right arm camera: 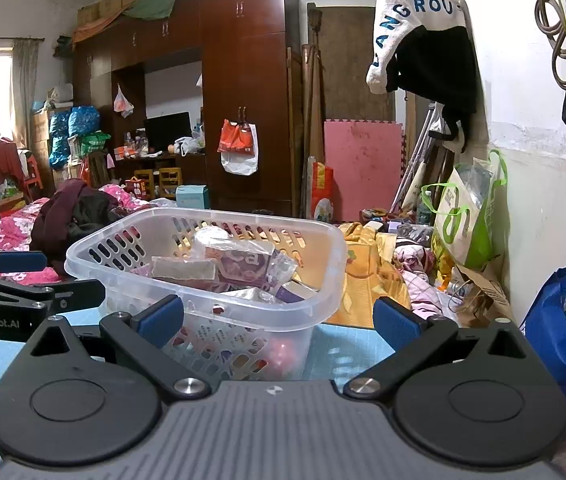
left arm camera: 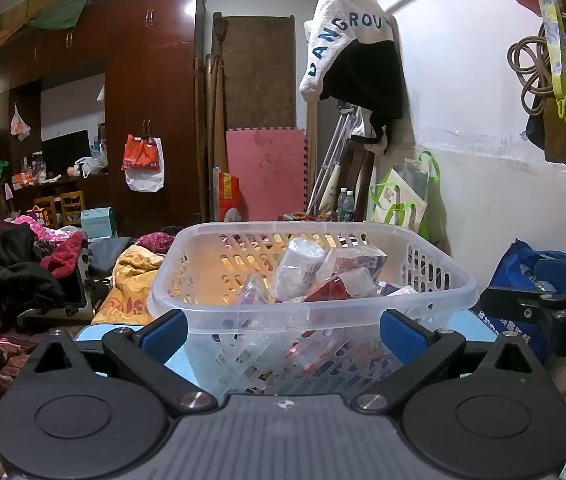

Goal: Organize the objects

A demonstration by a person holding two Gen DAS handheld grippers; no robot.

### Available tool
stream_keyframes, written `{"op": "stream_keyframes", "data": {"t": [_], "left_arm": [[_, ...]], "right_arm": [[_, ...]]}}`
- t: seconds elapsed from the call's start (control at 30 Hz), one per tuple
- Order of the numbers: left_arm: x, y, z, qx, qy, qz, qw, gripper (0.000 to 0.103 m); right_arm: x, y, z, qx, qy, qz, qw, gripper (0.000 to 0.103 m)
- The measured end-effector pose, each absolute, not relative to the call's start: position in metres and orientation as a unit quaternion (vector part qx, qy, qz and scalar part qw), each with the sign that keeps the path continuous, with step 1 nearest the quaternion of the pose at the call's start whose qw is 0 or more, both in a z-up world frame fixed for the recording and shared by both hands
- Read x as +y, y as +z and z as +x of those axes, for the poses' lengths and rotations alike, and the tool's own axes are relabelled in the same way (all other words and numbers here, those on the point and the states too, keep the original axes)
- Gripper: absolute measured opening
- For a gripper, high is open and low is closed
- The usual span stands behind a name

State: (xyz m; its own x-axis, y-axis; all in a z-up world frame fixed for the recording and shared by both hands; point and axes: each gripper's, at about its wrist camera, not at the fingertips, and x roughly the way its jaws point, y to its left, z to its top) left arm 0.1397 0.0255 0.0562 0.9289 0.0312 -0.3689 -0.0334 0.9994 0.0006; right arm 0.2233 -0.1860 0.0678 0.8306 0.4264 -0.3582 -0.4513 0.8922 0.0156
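A clear plastic basket [left arm camera: 435, 292] with slotted walls stands on a light blue surface [right arm camera: 359, 344]. It holds several wrapped packets [left arm camera: 299, 268], white, purple and red. It also shows in the right wrist view [right arm camera: 323, 264], left of centre. My left gripper [left arm camera: 283, 334] is open and empty, its blue pads level with the basket's near wall. My right gripper [right arm camera: 277, 320] is open and empty, just right of the basket's near corner. Each gripper shows at the edge of the other's view: the right one [left arm camera: 539, 304], the left one [right arm camera: 15, 280].
A blue bag [right arm camera: 563, 328] with a water bottle sits at the right by the white wall. Piled clothes and bedding [left arm camera: 23, 264] lie at the left, and a yellow quilt [right arm camera: 367, 276] lies behind the basket. A brown wardrobe [left arm camera: 151, 100] stands far back. A green-handled bag [right arm camera: 467, 216] leans on the wall.
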Motion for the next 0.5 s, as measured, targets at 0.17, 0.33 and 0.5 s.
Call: {"op": "stream_keyframes", "data": {"t": [0.17, 0.33, 0.5], "left_arm": [[0.0238, 0.0567, 0.14, 0.187, 0.014, -0.001, 0.982, 0.103], [0.0235, 0.0569, 0.1396, 0.188, 0.013, -0.001, 0.982, 0.103], [0.0225, 0.0565, 0.1405, 0.189, 0.013, 0.0, 0.982, 0.103]], "right_arm": [[-0.1845, 0.0666, 0.2223, 0.177, 0.231, -0.04, 0.956, 0.103], [-0.1837, 0.0657, 0.2223, 0.179, 0.232, -0.04, 0.955, 0.103], [-0.1834, 0.0659, 0.222, 0.178, 0.232, -0.04, 0.955, 0.103]]}}
